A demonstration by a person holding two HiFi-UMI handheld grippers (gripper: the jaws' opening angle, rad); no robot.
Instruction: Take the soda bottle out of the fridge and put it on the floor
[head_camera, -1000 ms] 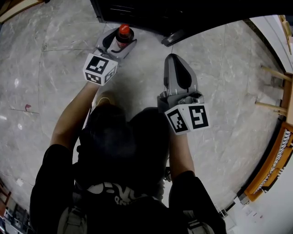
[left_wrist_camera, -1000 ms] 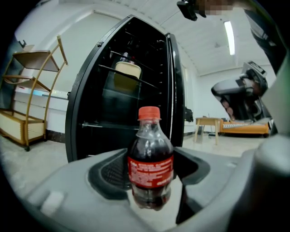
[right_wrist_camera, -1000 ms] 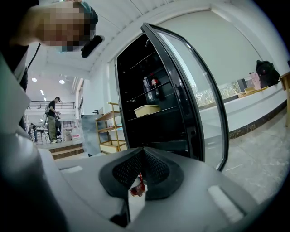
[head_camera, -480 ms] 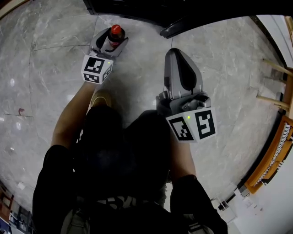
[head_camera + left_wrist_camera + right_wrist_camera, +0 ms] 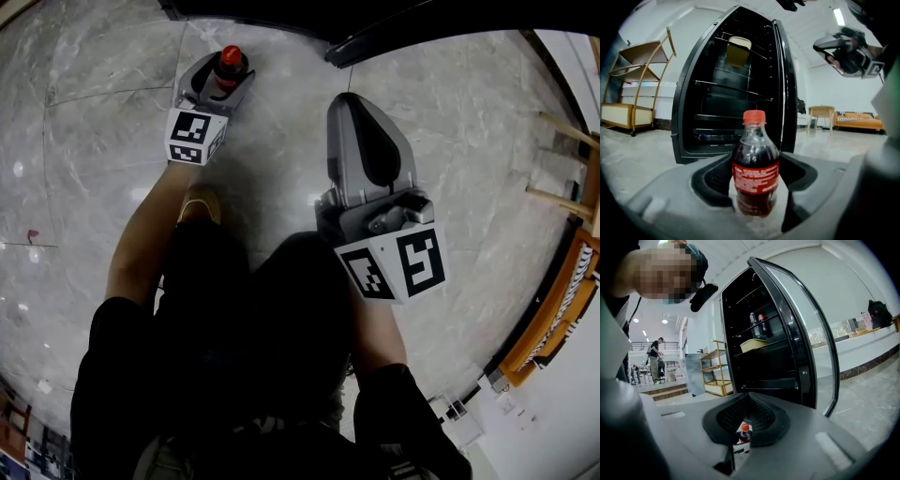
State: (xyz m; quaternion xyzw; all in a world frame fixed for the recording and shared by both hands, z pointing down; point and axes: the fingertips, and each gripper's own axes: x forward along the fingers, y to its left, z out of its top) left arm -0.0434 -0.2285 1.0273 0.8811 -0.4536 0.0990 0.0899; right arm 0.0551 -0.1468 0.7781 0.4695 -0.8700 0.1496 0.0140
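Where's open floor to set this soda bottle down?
Bare marble floor lies left of the left tool holding the soda bottle, and between it and the right tool. Crowded: the fridge and its open door just ahead, the shoe behind.

Head view: can't see soda bottle (image 5: 230,56) below the neck, blocked by left tongs (image 5: 225,73). Can't see fridge (image 5: 253,11) beyond a dark strip, cut by top edge. Only catching the toe of one shoe (image 5: 199,202), rest tucked under legs (image 5: 253,309). Left gripper view: can't read bottle label, blurred; can't see bottle base behind tongs body. Right gripper view: barely making out bottle through slit of right tongs (image 5: 748,399), tiny. Can't identify small bottles (image 5: 758,323) inside fridge.
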